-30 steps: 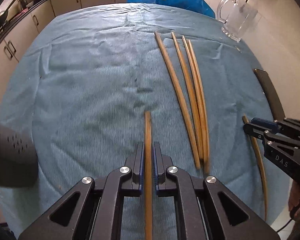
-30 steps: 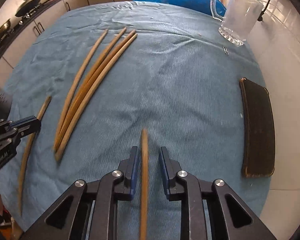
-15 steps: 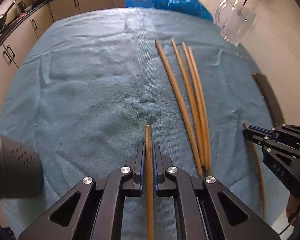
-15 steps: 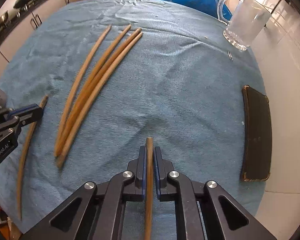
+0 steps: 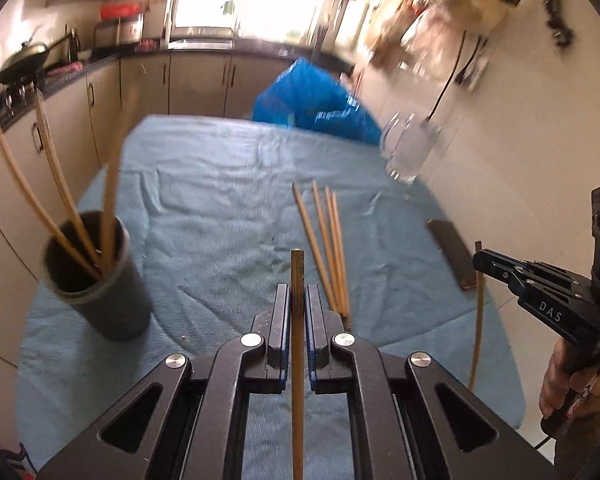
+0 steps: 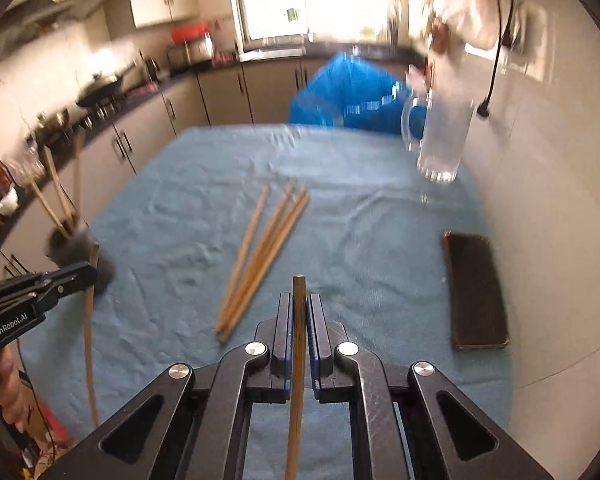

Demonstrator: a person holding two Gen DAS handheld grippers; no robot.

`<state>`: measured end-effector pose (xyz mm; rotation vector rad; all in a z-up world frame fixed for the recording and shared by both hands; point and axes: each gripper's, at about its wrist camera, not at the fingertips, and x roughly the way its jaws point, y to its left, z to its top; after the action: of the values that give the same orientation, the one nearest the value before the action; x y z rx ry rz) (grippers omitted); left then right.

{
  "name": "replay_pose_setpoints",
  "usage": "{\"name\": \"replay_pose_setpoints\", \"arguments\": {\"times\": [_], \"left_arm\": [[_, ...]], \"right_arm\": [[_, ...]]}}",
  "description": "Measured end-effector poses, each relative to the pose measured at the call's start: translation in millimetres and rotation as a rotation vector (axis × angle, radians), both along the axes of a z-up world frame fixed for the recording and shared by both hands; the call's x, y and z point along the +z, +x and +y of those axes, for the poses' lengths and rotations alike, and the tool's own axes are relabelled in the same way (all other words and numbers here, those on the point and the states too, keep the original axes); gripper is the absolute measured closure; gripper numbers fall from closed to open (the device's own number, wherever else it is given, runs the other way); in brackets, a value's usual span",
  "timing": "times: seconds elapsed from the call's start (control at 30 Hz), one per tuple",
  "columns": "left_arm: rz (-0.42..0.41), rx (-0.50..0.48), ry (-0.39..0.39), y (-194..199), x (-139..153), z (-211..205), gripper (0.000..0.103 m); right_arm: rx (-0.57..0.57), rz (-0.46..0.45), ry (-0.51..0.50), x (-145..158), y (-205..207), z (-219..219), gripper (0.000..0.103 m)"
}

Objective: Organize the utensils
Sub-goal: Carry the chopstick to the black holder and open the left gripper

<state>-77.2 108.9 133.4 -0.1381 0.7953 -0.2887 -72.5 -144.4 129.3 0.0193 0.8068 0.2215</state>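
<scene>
My left gripper (image 5: pixel 298 300) is shut on a wooden chopstick (image 5: pixel 297 344), lifted above the blue cloth. My right gripper (image 6: pixel 299 308) is shut on another chopstick (image 6: pixel 297 360), also lifted; it shows in the left wrist view (image 5: pixel 478 264) at the right. Several chopsticks (image 5: pixel 326 240) lie side by side on the cloth, also in the right wrist view (image 6: pixel 264 256). A dark cup (image 5: pixel 96 284) at the left of the table holds three chopsticks. It shows blurred in the right wrist view (image 6: pixel 78 250), behind my left gripper (image 6: pixel 88 274).
A glass mug (image 5: pixel 406 152) stands at the far right of the table. A dark flat case (image 6: pixel 474 288) lies near the right edge. A blue bag (image 5: pixel 316 106) sits beyond the far edge. Kitchen cabinets run along the left and back.
Both grippers have lifted and tilted up with their chopsticks, so the kitchen and the cup now show. The right gripper closed on its chopstick a second ago.
</scene>
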Motion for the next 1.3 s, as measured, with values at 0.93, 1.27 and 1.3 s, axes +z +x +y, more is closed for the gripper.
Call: {"name": "replay_pose_setpoints", "arguments": {"times": [0.93, 1.27, 1.3], "left_arm": [[-0.352, 0.208, -0.069, -88.9, 135.5, 113.6, 0.097], [-0.426, 0.295, -0.024, -72.5, 172.8, 157.5, 0.097], [-0.420, 0.301, -0.026, -64.6, 174.1, 160.8, 0.097]], "right_arm": [[0.148, -0.346, 0.160, 125.0, -35.9, 102.6, 0.096], [0.205, -0.408, 0.300, 154.9, 6.1, 172.5, 0.096], [0.205, -0.412, 0.303, 155.0, 9.7, 177.0, 0.096]]}}
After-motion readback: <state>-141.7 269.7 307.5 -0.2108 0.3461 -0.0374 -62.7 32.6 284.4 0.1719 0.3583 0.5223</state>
